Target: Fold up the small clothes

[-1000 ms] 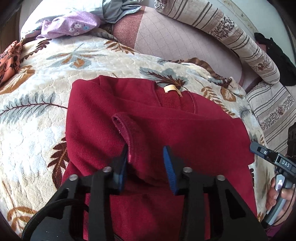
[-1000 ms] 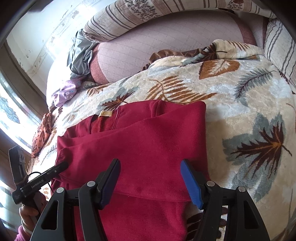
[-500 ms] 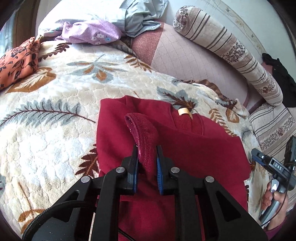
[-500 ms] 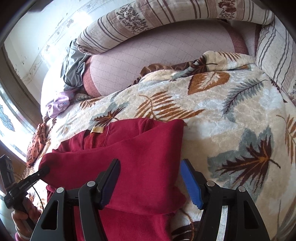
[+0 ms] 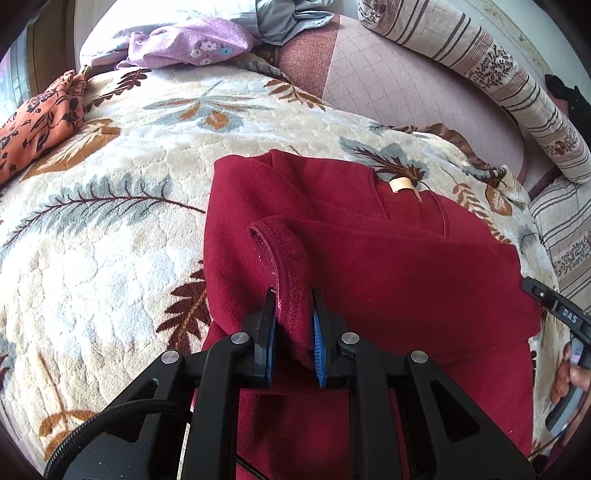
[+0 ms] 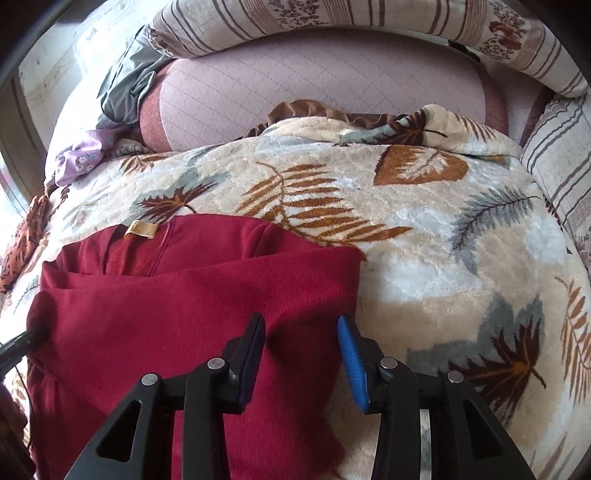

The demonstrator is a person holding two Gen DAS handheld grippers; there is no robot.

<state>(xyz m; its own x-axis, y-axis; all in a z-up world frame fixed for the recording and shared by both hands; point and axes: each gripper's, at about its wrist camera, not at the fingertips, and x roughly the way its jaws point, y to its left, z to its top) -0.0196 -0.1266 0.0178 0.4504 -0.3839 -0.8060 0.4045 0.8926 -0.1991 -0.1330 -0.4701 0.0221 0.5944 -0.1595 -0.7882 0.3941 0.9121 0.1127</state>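
Observation:
A dark red fleece top [image 5: 406,277] lies partly folded on a leaf-patterned blanket [image 5: 110,229], its tan neck label [image 5: 402,183] facing up. My left gripper [image 5: 293,295] is shut on the sleeve cuff [image 5: 280,251], which rises as a ridge out of its jaws. In the right wrist view the same top [image 6: 166,314] fills the lower left. My right gripper [image 6: 301,321] is closing over the top's right folded edge. Cloth lies between the jaws, but the blue pad [image 6: 351,354] stands just off the edge. A hand [image 5: 569,376] holds the right tool at the left view's right rim.
An orange floral cloth [image 5: 37,122], a purple flowered cloth [image 5: 192,40] and a grey garment [image 5: 288,18] lie at the far left of the bed. A striped bolster [image 5: 517,85] runs along the far side above a pink quilted mattress [image 5: 388,85]. Bare blanket [image 6: 461,277] lies right of the top.
My left gripper closed on the sleeve cuff and lifted it slightly. My right gripper shifted right to the top's folded edge, and its jaws narrowed over it.

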